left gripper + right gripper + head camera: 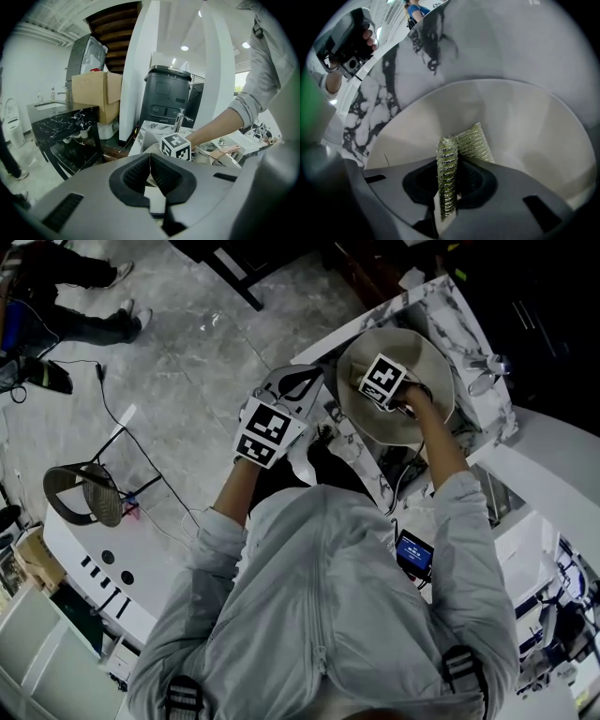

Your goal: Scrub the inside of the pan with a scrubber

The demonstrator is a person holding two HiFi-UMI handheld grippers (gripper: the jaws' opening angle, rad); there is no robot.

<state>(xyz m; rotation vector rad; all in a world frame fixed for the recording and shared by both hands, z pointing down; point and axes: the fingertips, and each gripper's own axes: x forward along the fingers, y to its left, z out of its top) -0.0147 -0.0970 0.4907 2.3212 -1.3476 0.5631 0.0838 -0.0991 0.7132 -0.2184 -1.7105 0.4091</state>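
Seen from above, my right gripper [381,381] sits inside the pale pan [427,357] at a marble-patterned counter [469,320], while my left gripper [281,418] hovers just beside the pan's near rim. On the grey tiled floor [187,324] to my left are a stool [82,493] and a trailing black cable [117,418]. Another person's legs [84,326] show in the top corner.

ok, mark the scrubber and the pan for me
scrubber [448,176], right gripper view, folded edge pinched between the jaws.
pan [525,136], right gripper view, bare inner wall.
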